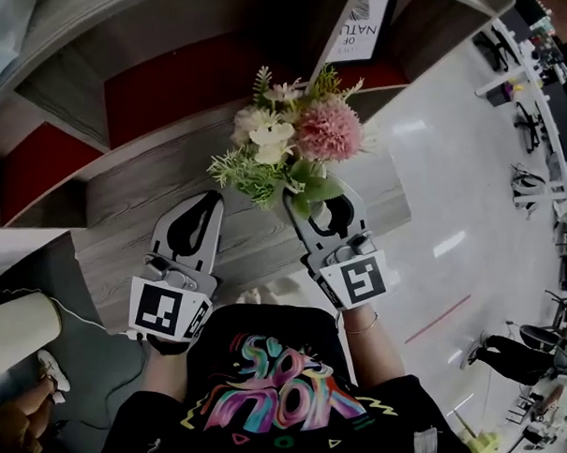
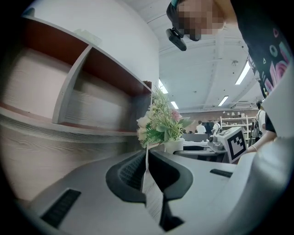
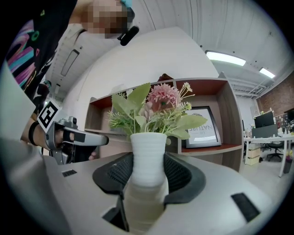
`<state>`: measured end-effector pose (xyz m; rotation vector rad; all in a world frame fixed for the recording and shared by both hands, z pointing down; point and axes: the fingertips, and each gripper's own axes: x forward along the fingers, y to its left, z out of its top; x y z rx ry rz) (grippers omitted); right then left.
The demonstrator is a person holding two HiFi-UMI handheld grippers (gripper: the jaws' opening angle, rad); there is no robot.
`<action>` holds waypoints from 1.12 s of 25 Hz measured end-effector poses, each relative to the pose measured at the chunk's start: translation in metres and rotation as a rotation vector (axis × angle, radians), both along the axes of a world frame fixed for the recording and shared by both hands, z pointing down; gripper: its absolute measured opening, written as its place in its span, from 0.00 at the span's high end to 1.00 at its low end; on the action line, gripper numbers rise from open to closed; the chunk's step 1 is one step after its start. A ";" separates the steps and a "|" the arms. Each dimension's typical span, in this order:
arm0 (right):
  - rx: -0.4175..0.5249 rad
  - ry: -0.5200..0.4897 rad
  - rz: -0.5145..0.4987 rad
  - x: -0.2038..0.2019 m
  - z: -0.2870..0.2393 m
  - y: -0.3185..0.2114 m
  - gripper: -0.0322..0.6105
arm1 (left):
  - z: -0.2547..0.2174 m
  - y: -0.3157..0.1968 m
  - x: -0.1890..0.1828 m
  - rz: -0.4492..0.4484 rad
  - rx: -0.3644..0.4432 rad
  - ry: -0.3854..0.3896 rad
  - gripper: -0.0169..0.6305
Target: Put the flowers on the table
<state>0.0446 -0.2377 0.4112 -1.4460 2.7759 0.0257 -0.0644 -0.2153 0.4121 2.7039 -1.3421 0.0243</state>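
A bunch of pink, cream and green flowers [image 1: 292, 137] stands in a white ribbed vase [image 3: 147, 156]. My right gripper [image 1: 317, 199] is shut on the vase's lower part and holds it upright over the edge of the grey wooden table [image 1: 144, 196]. In the right gripper view the vase fills the gap of that gripper [image 3: 147, 163], jaws against both its sides. My left gripper [image 1: 209, 204] hovers level just left of the flowers. In the left gripper view its jaws [image 2: 148, 160] are together on a thin white paper slip [image 2: 151, 188], with the flowers [image 2: 161, 124] beyond.
A wooden shelf unit with red back panels [image 1: 168, 84] rises behind the table. A framed print [image 1: 363, 22] stands in one compartment. White glossy floor [image 1: 454, 181] lies to the right, with desks and chairs [image 1: 541, 119] further off. A white cylinder [image 1: 11, 336] sits at the lower left.
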 end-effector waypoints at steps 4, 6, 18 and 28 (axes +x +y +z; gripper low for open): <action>-0.003 -0.013 -0.004 0.001 0.001 0.001 0.60 | -0.001 0.003 0.001 -0.013 -0.032 -0.011 0.92; -0.007 -0.025 -0.005 0.000 0.003 0.000 0.60 | 0.000 0.003 0.000 -0.018 -0.042 -0.019 0.92; -0.051 -0.091 0.016 -0.007 -0.001 0.003 0.60 | -0.023 0.008 -0.006 -0.046 -0.024 -0.058 0.92; -0.063 -0.081 0.015 -0.004 0.012 0.004 0.60 | -0.026 0.004 0.003 -0.089 -0.031 -0.022 0.92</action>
